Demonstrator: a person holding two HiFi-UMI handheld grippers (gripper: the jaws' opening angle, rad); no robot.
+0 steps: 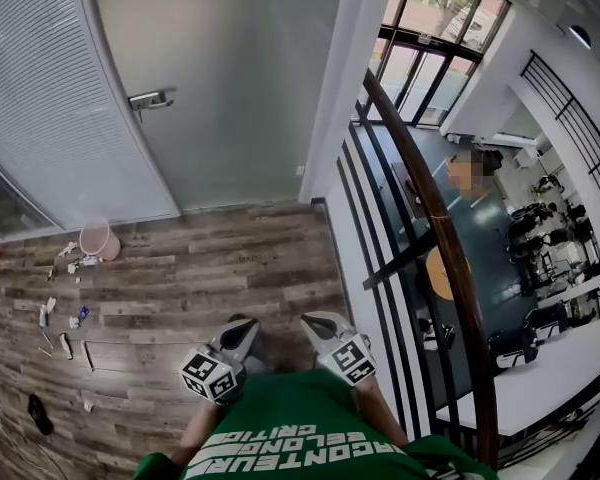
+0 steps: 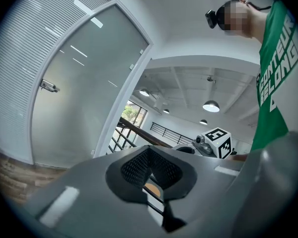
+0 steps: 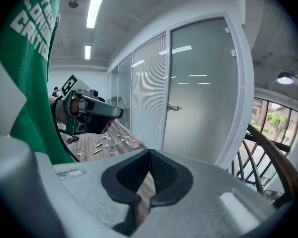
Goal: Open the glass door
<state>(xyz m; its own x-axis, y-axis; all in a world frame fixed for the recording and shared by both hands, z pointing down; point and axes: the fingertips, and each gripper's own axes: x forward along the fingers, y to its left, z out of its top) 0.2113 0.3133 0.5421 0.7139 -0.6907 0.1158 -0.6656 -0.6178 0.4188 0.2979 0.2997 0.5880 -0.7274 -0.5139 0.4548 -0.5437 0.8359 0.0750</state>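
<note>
Task not started. The glass door point(image 1: 240, 88) stands closed ahead, its handle point(image 1: 150, 99) untouched. My left gripper point(image 1: 242, 330) and right gripper point(image 1: 320, 324) are both clenched on nothing, well apart from the door.

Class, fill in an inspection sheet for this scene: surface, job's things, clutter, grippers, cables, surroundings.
Surface: wooden plank floor.
Job's things: frosted glass door, looks closed; door handle untouched.
Clutter: pink cup and small scattered litter at the left.
Grippers: left gripper and right gripper near the person's torso, jaws together, empty.
Cables: nothing seen.
Surroundings: railing at the right, lower hall beyond.
</note>
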